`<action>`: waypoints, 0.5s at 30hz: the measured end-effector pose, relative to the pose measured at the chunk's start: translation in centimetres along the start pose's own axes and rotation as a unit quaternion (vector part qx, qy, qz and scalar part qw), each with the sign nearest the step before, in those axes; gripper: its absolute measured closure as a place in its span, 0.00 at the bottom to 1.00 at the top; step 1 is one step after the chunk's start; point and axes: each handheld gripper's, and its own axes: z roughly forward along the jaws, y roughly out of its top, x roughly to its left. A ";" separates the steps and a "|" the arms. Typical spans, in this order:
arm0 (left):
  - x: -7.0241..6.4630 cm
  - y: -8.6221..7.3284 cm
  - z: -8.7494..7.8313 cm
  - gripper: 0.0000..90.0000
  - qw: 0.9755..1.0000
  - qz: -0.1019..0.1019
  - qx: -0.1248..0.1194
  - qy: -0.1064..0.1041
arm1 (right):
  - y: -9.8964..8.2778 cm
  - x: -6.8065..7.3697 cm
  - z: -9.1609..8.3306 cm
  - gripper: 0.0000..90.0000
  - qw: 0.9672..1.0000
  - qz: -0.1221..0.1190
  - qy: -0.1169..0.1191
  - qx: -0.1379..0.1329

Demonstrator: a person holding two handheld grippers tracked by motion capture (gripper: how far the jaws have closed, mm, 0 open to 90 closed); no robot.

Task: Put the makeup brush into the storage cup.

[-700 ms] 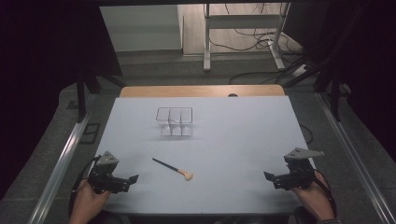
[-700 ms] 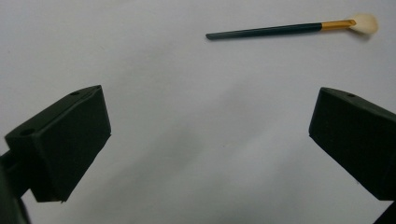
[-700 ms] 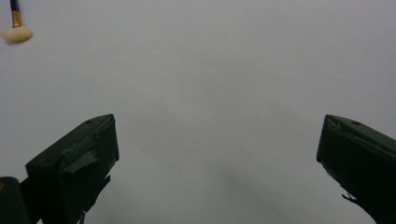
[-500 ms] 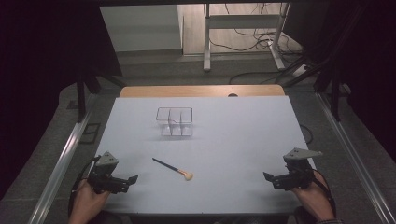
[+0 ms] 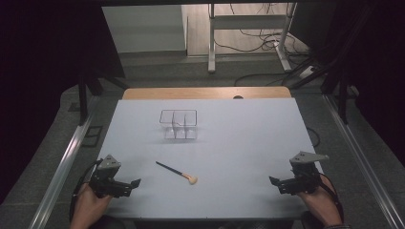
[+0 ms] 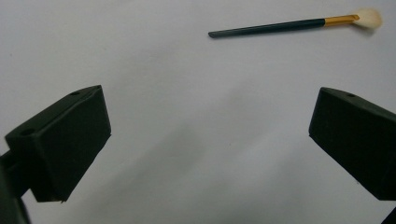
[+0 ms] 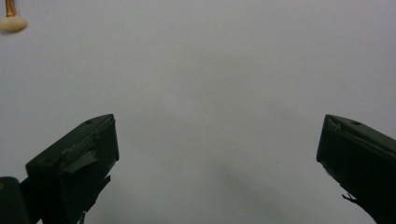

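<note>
A small makeup brush (image 5: pixel 176 172) with a dark handle, gold ferrule and pale bristles lies flat on the white table (image 5: pixel 239 143), front of centre. In the left gripper view the brush (image 6: pixel 289 25) lies ahead of the jaws, off to the upper right. My left gripper (image 5: pixel 133 183) rests open at the table's front left corner, nothing between its wide-apart jaws. At the front right my right gripper (image 5: pixel 274 182) is open too, empty, and the brush's bristle tip (image 7: pixel 12 22) shows at the upper left of its view. A clear divided plastic box (image 5: pixel 178 124) stands farther back, centre-left.
Metal rails (image 5: pixel 67 162) run along both sides of the table. A wooden board edge (image 5: pixel 205 93) borders the far side. Beyond it are a desk frame (image 5: pixel 248 33) and cables on the floor.
</note>
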 end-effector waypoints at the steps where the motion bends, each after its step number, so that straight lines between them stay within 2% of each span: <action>1: 0.0 0.0 0.0 0.00 1.000 -0.001 0.000 -0.001 | 0.0 0.0 0.0 0.00 1.000 -0.001 0.000 0.000; 6: -0.1 0.1 0.0 0.00 1.000 -0.006 -0.007 -0.006 | 0.0 0.0 0.0 0.00 1.000 -0.005 0.000 0.001; 15: 0.0 0.5 0.3 0.00 1.000 0.006 -0.018 -0.012 | 0.0 0.0 0.0 0.00 1.000 -0.003 -0.001 0.002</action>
